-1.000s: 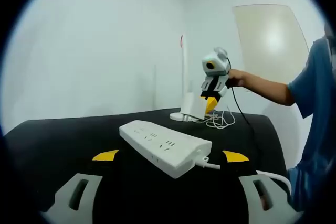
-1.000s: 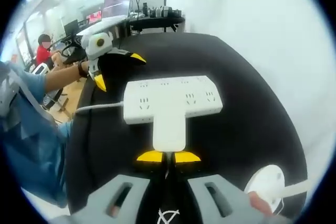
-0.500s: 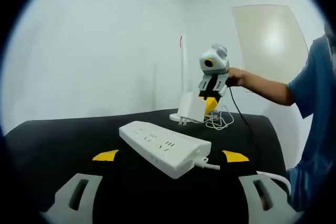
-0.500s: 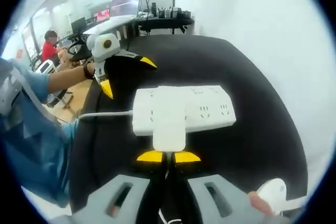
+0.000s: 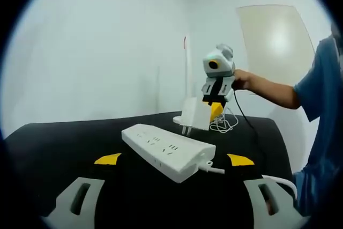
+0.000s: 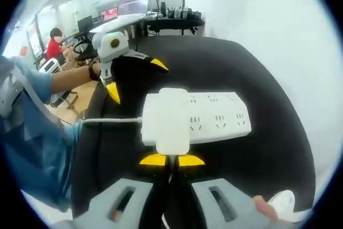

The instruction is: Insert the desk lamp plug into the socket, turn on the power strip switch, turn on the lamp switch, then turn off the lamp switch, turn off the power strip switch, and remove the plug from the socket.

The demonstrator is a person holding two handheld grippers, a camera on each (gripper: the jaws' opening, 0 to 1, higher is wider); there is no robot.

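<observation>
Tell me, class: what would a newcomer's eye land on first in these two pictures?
Most striking is the white plug, clamped in the right gripper and held in the air above the far end of the white power strip, prongs pointing down. The strip lies on a black table, with the left gripper waiting open beside it.

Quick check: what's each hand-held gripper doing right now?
Left hand-held gripper: open, holding nothing, low over the black table.
Right hand-held gripper: shut on the white plug, above the power strip.

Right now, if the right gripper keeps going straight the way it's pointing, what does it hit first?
Probably the power strip. The right gripper is shut on the white plug, held above the strip's sockets, so the plug's prongs would likely meet them first; the depth is unclear.
</observation>
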